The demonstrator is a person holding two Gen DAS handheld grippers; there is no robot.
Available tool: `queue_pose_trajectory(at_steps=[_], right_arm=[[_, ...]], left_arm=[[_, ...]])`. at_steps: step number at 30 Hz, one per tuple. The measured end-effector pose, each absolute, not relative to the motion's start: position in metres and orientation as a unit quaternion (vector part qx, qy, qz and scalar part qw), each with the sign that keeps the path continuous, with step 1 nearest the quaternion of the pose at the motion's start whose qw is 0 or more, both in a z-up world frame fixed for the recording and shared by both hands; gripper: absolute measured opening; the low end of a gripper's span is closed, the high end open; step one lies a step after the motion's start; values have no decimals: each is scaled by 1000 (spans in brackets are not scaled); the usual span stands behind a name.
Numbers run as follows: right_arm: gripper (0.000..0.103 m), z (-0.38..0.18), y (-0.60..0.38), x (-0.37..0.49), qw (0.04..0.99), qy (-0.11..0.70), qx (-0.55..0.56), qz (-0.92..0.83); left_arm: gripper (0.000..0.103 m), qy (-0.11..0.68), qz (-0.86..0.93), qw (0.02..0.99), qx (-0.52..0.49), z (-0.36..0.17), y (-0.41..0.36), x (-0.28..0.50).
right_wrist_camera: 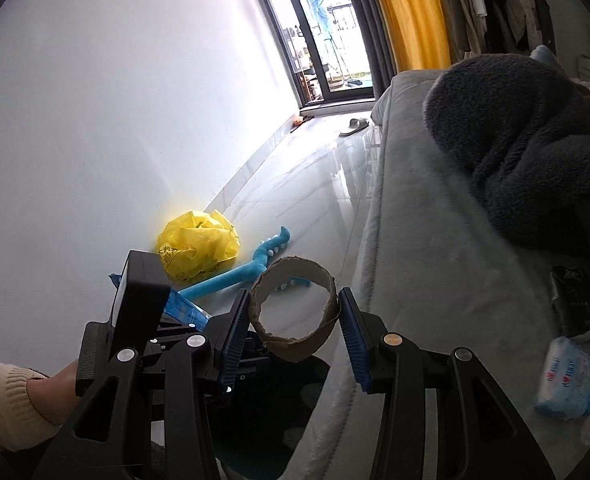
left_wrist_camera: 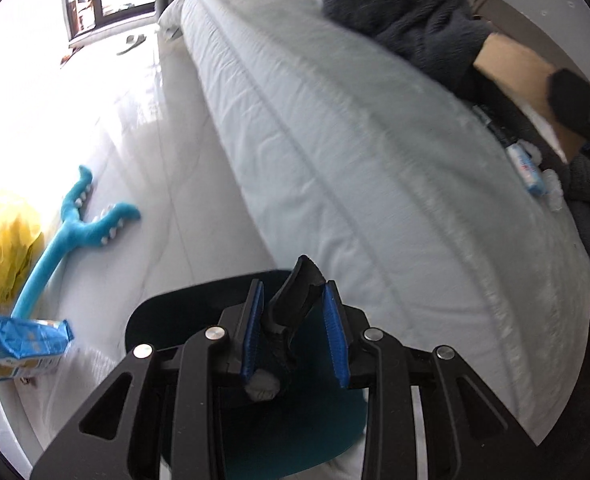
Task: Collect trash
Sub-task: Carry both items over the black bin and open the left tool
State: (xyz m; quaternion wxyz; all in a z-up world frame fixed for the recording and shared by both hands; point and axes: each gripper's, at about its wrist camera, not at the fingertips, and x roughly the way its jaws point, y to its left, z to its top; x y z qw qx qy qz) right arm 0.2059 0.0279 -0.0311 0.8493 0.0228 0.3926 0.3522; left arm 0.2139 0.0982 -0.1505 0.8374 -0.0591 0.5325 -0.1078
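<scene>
Writing is legible nowhere with certainty: red print on the yellow plastic bag (right_wrist_camera: 199, 250) and red marks on the tissue pack (right_wrist_camera: 569, 380) are too small to read. Right gripper (right_wrist_camera: 295, 330) is clamped on a cardboard tube (right_wrist_camera: 295, 312), its axis pointing roughly along the fingers so the open bore faces the camera, the floor visible through it. Left gripper (left_wrist_camera: 295, 332) pinches a crumpled black wrapper (left_wrist_camera: 295, 300), its long axis slanting upward to the right, above a dark teal bin (left_wrist_camera: 175, 316). Pale glossy floor tiles (right_wrist_camera: 307, 184) run between a white wall and a mattress (left_wrist_camera: 335, 140) toward a balcony door; a blue plush toy (left_wrist_camera: 75, 232) lies on the floor.
</scene>
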Motion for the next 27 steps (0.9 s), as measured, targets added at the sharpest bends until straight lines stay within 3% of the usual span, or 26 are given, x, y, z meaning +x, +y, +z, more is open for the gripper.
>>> queue_pose_trajectory(at_steps=[12,21,23,27], right_arm=[[46,-56,92,203,823,429,-9,373],[46,-82,119,205,804,461,-27,374],[46,-88,124,207,801,467,-29,374],[46,-101,133,206,794,481,-37,370]], left_arm=[[33,611,-62,784,-86,-200,155,200],[41,649,-65,750,-109,-218,176,192],[50,654,-70,745,-111,-220,180,189],[60,653,-76,745,-113,-216,186,184]])
